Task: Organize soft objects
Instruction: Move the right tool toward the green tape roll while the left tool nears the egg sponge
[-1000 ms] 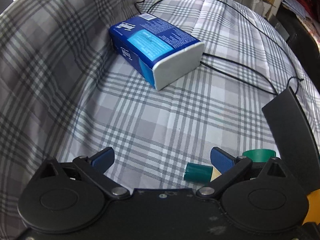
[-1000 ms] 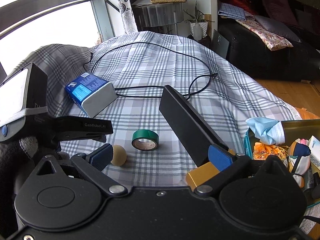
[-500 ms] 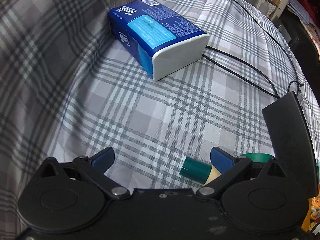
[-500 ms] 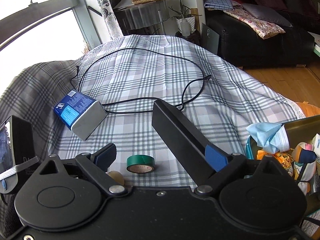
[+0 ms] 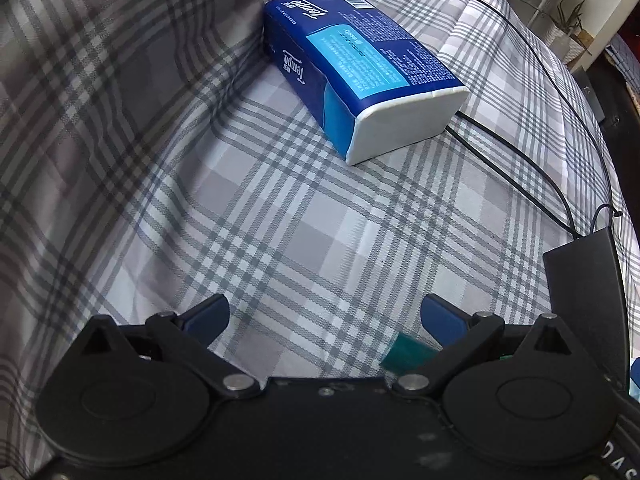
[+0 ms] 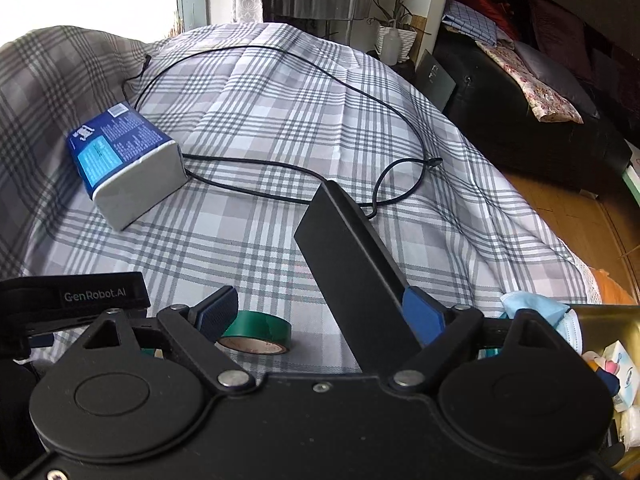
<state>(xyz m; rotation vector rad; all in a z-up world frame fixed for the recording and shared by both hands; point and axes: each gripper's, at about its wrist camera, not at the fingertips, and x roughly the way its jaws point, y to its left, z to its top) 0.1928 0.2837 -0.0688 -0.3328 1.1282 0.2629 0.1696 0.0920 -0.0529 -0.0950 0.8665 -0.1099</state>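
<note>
A blue Tempo tissue pack (image 5: 360,68) lies on the grey plaid cloth (image 5: 304,216), ahead of my left gripper (image 5: 326,316), which is open and empty. The pack also shows in the right wrist view (image 6: 124,160), far left. My right gripper (image 6: 320,312) is open and empty, with a black flat bar (image 6: 352,264) lying between its fingers and a green tape roll (image 6: 256,334) by its left finger. A gold tin (image 6: 600,344) with a blue face mask (image 6: 540,314) and small soft items sits at the right.
A black cable (image 6: 304,184) loops across the cloth behind the bar. A small green cylinder (image 5: 406,356) lies by my left gripper's right finger. The black bar's end (image 5: 584,288) is at the right. A dark sofa (image 6: 540,120) and wooden floor lie beyond the cloth's right edge.
My left gripper has moved forward toward the tissue pack, which now looks larger and closer. My right gripper has shifted forward and left; the beige ball has dropped out of its view.
</note>
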